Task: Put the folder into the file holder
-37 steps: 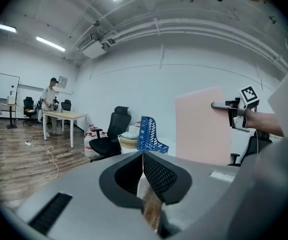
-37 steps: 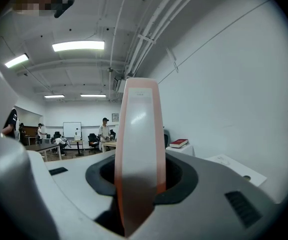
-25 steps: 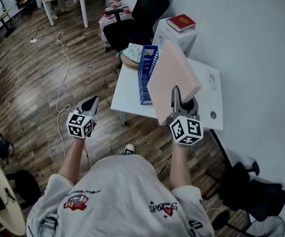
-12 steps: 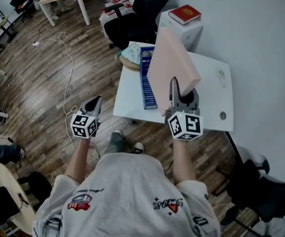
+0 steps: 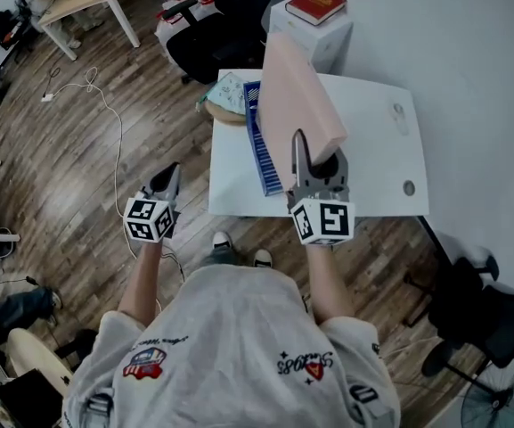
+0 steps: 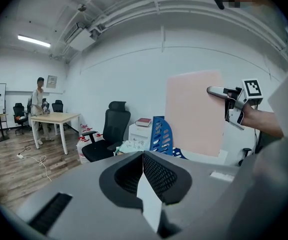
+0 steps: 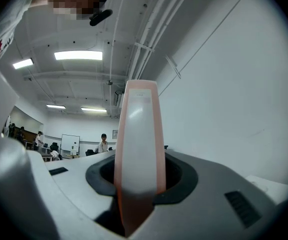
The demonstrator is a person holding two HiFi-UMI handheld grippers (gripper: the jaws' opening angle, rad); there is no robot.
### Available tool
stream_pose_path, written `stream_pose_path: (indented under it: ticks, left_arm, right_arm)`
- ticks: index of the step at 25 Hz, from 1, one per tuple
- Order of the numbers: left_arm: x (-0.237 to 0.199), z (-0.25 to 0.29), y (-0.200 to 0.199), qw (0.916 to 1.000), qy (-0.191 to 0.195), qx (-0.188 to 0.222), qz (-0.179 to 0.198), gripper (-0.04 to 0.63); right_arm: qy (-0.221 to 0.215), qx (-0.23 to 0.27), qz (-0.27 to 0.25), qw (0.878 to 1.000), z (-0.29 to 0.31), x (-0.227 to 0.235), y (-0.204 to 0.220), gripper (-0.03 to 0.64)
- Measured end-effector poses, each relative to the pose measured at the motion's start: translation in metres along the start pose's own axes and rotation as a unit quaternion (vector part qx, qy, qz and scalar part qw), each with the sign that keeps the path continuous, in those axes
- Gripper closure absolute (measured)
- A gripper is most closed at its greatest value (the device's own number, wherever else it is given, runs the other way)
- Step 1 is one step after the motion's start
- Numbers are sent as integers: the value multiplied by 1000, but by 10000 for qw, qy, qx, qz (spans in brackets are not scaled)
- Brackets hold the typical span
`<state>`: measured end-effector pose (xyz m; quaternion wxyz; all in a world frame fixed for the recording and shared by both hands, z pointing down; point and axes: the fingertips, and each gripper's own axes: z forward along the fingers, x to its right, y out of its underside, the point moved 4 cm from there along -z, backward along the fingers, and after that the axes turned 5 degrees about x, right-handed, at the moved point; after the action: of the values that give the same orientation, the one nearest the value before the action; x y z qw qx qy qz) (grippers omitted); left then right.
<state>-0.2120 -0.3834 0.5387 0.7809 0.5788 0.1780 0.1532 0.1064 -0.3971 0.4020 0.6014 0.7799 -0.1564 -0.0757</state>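
A large pink folder (image 5: 294,92) stands tilted over the white table (image 5: 377,145), its lower edge clamped in my right gripper (image 5: 315,156), which is shut on it. In the right gripper view the folder's edge (image 7: 136,144) rises straight up between the jaws of the right gripper (image 7: 139,181). The blue slotted file holder (image 5: 260,141) stands on the table just left of the folder. My left gripper (image 5: 166,182) hangs over the wooden floor left of the table, shut and holding nothing. The left gripper view shows the left gripper (image 6: 144,156), the folder (image 6: 193,114) and the file holder (image 6: 161,134).
A red book (image 5: 316,5) lies on a white cabinet behind the table. A black office chair (image 5: 216,29) and a patterned bundle (image 5: 225,94) sit at the table's far left corner. A cable (image 5: 105,141) runs across the floor. Another black chair (image 5: 497,315) is at the right.
The person has stepped closer to the table. The folder in the right gripper has come nearer the file holder. The left gripper keeps its place.
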Motion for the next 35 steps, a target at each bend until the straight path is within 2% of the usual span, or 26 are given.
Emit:
stream_pose_path:
  ticks: [7,19,26,35]
  left_arm:
    - [-19,14,8,9999,82,-144,-4,588]
    - [-43,2,20,9991,-76,-407,100,588]
    - [-51,-9,21,9984,-171,-502,204,589]
    - [-59,-21,26,9982,-293,-502,134,588]
  right_arm:
    - [54,264,-249,9993,9,-6,21,471]
    - [290,644,-341,9969,7,-10,54,465]
    - [382,659,-471,9960,0,-10,72,463]
    - [404,396,-604,9966,-7,-11,96,454]
